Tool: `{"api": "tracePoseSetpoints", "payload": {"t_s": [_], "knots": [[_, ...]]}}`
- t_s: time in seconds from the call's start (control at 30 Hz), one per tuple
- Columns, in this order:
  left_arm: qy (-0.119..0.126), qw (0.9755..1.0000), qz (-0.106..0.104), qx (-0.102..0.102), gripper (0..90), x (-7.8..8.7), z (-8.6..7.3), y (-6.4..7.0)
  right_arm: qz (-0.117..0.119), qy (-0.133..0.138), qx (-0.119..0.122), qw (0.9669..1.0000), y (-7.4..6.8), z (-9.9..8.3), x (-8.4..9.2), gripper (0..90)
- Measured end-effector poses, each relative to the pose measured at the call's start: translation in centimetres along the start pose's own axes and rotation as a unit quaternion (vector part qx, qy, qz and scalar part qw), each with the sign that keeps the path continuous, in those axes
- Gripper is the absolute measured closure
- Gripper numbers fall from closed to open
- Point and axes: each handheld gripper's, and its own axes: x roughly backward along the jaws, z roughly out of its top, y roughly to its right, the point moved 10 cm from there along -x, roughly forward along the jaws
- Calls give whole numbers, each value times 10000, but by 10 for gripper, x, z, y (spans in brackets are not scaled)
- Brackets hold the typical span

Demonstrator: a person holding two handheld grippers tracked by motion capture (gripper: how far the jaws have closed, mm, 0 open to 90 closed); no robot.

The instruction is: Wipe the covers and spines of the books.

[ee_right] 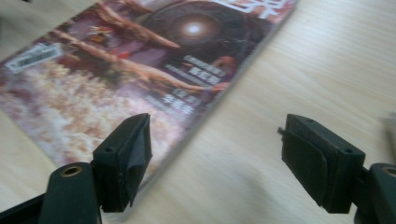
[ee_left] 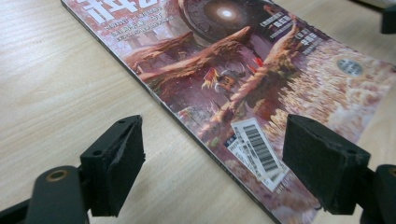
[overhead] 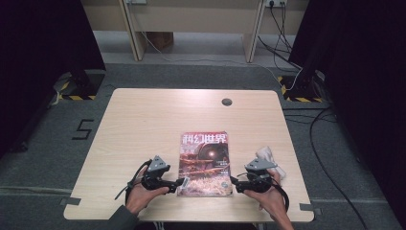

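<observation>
A magazine (overhead: 205,164) lies flat and closed on the near half of the table (overhead: 143,120), cover up, with white title characters across the top, a dark globe with a bright centre, reddish rock shapes and a barcode label (ee_left: 256,151) near its lower left corner. The left gripper (overhead: 180,182) sits at that corner, jaws wide apart and holding nothing; in its own view they straddle the magazine's edge without pressing it. The right gripper (overhead: 233,181) is at the lower right corner, jaws likewise wide and empty. A crumpled white cloth (overhead: 269,158) lies just right of the magazine, behind the right gripper. A round cable hole (overhead: 227,101) sits near the far edge. The table's far half is bare wood.
</observation>
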Motion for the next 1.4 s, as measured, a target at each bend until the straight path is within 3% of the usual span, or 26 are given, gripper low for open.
{"api": "tracePoseSetpoints", "payload": {"t_s": [0.13,0.33,0.6,0.8,1.17,1.4], "knots": [[-72,9999,-85,-16,178,8,-6,-2,-261,-25,-6,9997,17,-2,4,273],[12,10000,-45,77,165,19,-10,-7,-533,-26,-196,9984,38,-6,12,286],[-182,9998,17,-42,164,29,-24,-7,-883,-23,-371,9954,67,-11,21,338],[-280,9994,7,-207,164,34,-31,1,-1069,-1,-553,9927,84,-16,27,355],[-310,9992,22,-255,164,40,-36,3,-1206,-82,-698,9902,98,-25,34,379],[-340,9991,34,-241,164,41,-38,3,-1340,-242,-743,9879,111,-35,33,461]]}}
